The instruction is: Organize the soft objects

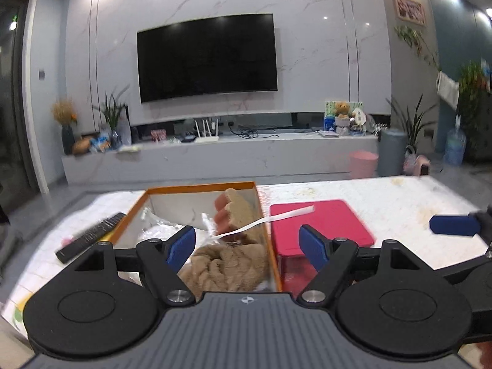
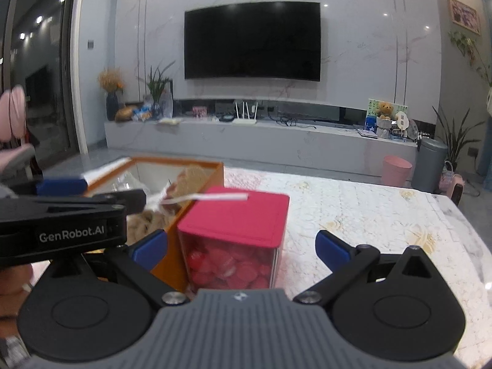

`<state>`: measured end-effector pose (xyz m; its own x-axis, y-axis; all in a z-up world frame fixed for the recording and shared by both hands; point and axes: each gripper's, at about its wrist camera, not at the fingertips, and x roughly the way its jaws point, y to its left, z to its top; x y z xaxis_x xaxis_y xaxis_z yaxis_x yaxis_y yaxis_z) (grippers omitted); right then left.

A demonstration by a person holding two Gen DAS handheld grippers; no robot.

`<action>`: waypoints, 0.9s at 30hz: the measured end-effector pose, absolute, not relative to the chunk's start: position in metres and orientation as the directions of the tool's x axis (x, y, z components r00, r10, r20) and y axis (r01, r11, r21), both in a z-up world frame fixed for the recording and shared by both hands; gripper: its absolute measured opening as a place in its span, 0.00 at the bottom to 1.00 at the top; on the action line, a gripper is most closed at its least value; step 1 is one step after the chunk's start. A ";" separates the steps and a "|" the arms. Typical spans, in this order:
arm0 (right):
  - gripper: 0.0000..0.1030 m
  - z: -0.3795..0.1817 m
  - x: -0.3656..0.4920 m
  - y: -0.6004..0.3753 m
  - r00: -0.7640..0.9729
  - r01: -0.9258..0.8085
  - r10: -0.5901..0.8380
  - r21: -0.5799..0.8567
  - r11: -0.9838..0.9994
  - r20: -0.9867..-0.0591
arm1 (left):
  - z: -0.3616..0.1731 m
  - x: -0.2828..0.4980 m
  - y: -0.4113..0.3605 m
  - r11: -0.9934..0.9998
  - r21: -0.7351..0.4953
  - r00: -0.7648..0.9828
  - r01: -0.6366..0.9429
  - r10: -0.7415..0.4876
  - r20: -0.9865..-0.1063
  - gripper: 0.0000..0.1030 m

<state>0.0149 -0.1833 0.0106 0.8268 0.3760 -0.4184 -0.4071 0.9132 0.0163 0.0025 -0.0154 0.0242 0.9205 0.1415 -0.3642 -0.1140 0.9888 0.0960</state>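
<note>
Plush toy [image 1: 233,258] lies inside orange box [image 1: 267,236], directly ahead of left gripper [image 1: 247,244], the nearer; right gripper [image 2: 241,250] faces red container [image 2: 233,230] beside the box; both fingers spread wide, empty.

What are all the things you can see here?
Box: 1, orange, on the table, left of the red container.
Plush: 1, tan and pink, inside the box.
Container: 1, red lid, clear sides, beside the box.
Strip: 1, white, from the box across the red lid.
Remote: 1, black, left of the box.
Table: 1, white patterned.
TV: 1, black, on the wall.
Bins: 2, pink and grey, on the floor.
Left gripper: open, over the box.
Right gripper: open, before the container.
</note>
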 end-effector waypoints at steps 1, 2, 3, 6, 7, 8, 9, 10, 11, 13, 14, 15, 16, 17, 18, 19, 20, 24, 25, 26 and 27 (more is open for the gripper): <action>0.97 0.007 0.015 -0.182 0.827 -0.408 0.373 0.008 0.913 -0.421 | 0.021 0.003 -0.015 0.988 0.095 0.918 -0.118 0.146 -0.369 0.87; 0.97 0.003 0.017 -0.182 0.827 -0.408 0.373 0.006 0.913 -0.422 | 0.018 0.003 -0.015 0.989 0.084 0.912 -0.124 0.147 -0.382 0.87; 0.97 -0.001 0.018 -0.182 0.824 -0.408 0.374 0.012 0.913 -0.426 | 0.015 0.004 -0.015 0.989 0.076 0.907 -0.129 0.149 -0.394 0.87; 0.97 -0.011 0.023 -0.183 0.815 -0.409 0.378 0.026 0.912 -0.440 | 0.008 0.004 -0.019 0.985 0.105 0.904 -0.139 0.169 -0.392 0.87; 0.97 -0.014 0.024 -0.183 0.814 -0.412 0.378 0.021 0.911 -0.440 | 0.007 0.003 -0.021 0.983 0.116 0.904 -0.141 0.176 -0.390 0.87; 0.97 -0.016 0.025 -0.182 0.815 -0.412 0.376 0.016 0.911 -0.441 | 0.006 0.003 -0.021 0.983 0.117 0.902 -0.145 0.180 -0.393 0.87; 0.97 -0.018 0.026 -0.181 0.814 -0.411 0.374 0.016 0.912 -0.445 | 0.005 0.004 -0.020 0.983 0.111 0.899 -0.148 0.180 -0.399 0.87; 0.97 -0.020 0.026 -0.181 0.814 -0.406 0.370 0.018 0.914 -0.448 | 0.005 0.003 -0.019 0.983 0.102 0.898 -0.151 0.179 -0.402 0.87; 0.97 -0.020 0.026 -0.180 0.815 -0.400 0.364 0.016 0.916 -0.450 | 0.005 0.003 -0.018 0.982 0.105 0.898 -0.155 0.184 -0.399 0.87; 0.97 -0.019 0.024 -0.176 0.821 -0.395 0.351 -0.005 0.918 -0.450 | 0.005 0.002 -0.018 0.979 0.118 0.900 -0.167 0.200 -0.388 0.87; 0.97 -0.019 0.024 -0.174 0.824 -0.394 0.345 -0.018 0.919 -0.449 | 0.005 0.004 -0.017 0.979 0.115 0.899 -0.168 0.200 -0.389 0.87; 0.97 -0.019 0.025 -0.174 0.826 -0.393 0.341 -0.025 0.919 -0.448 | 0.005 0.004 -0.015 0.981 0.104 0.897 -0.166 0.194 -0.397 0.87; 0.97 -0.019 0.025 -0.173 0.826 -0.391 0.339 -0.024 0.920 -0.451 | 0.006 0.004 -0.014 0.982 0.091 0.894 -0.163 0.186 -0.408 0.87; 0.97 -0.019 0.025 -0.173 0.822 -0.391 0.341 -0.018 0.920 -0.456 | 0.006 0.004 -0.013 0.983 0.081 0.891 -0.164 0.183 -0.416 0.87; 0.97 -0.019 0.026 -0.173 0.817 -0.393 0.345 -0.009 0.920 -0.462 | 0.006 0.004 -0.012 0.983 0.078 0.890 -0.166 0.184 -0.417 0.87; 0.97 -0.019 0.027 -0.173 0.815 -0.395 0.349 -0.004 0.919 -0.464 | 0.006 0.003 -0.013 0.983 0.080 0.890 -0.167 0.185 -0.416 0.87; 0.97 -0.019 0.027 -0.173 0.813 -0.399 0.353 -0.001 0.917 -0.463 | 0.007 0.003 -0.013 0.982 0.085 0.891 -0.166 0.186 -0.413 0.87; 0.97 -0.019 0.025 -0.173 0.810 -0.404 0.357 -0.002 0.915 -0.464 | 0.007 0.003 -0.012 0.984 0.063 0.889 -0.164 0.175 -0.423 0.87; 0.97 -0.018 0.025 -0.173 0.809 -0.405 0.359 0.001 0.914 -0.465 | 0.007 0.003 -0.012 0.985 0.060 0.889 -0.164 0.174 -0.424 0.87; 0.97 -0.018 0.025 -0.174 0.808 -0.406 0.361 0.004 0.914 -0.465 | 0.008 0.003 -0.012 0.984 0.061 0.889 -0.164 0.175 -0.424 0.87; 0.97 -0.017 0.024 -0.174 0.808 -0.406 0.362 0.005 0.914 -0.466 | 0.007 0.003 -0.012 0.985 0.061 0.889 -0.164 0.175 -0.424 0.87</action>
